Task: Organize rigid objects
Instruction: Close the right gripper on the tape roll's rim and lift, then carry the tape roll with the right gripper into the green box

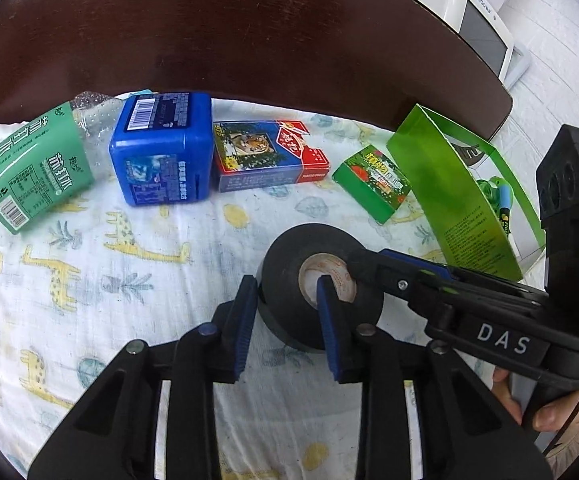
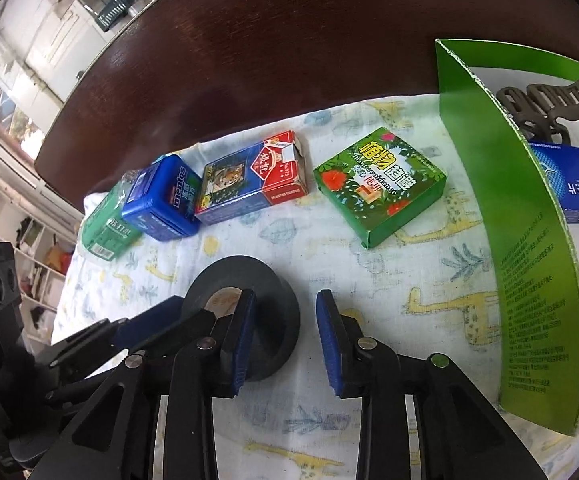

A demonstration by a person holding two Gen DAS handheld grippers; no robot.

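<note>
Jaws of the left gripper (image 1: 285,312) straddle one wall of the tape roll (image 1: 321,284) at frame centre, narrowly parted, contact uncertain. Right gripper (image 2: 285,336) also straddles a wall, visibly slack. Roll lies flat on the cloth (image 1: 89,320), hole axis upward. Green tray (image 2: 529,280) at right likely receives it.

Your tape roll (image 1: 321,284) is partly covered in both views: the left gripper (image 1: 285,300) hides its near side, and the right gripper (image 2: 285,312) blocks part of its core. The green box wall (image 2: 529,240) hides most of the blue carton (image 2: 573,188) and the hair clip (image 2: 541,104) behind it. The bottle (image 1: 29,164) runs off the frame's left edge; its label print is too small to read.
</note>
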